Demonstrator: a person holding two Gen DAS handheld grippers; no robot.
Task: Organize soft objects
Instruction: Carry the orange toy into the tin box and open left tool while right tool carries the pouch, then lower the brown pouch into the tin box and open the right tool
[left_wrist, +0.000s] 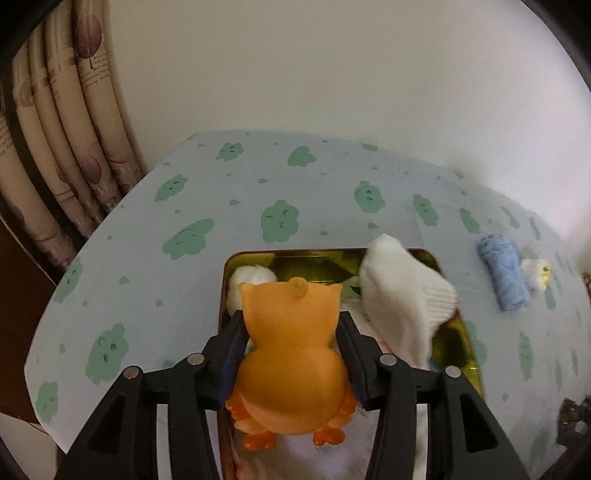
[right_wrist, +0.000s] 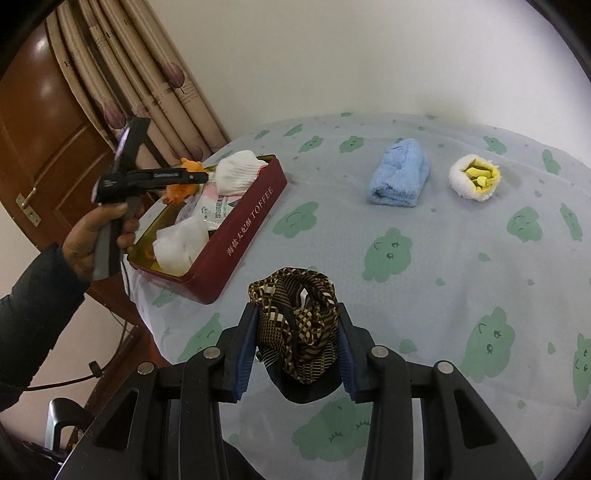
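An orange owl-shaped toy sits between the blue pads of my left gripper, which is shut on its sides above a red toffee tin. The tin holds a white sock, a white fluffy ball and packets. From the right wrist view, the left gripper hovers over the tin's far end with the owl. My right gripper is shut on a bunched brown patterned scarf over the near part of the table.
A rolled blue towel and a white-and-yellow rolled sock lie on the cloud-print tablecloth right of the tin. A person's hand and dark sleeve hold the left gripper. Curtains and a wooden door stand behind.
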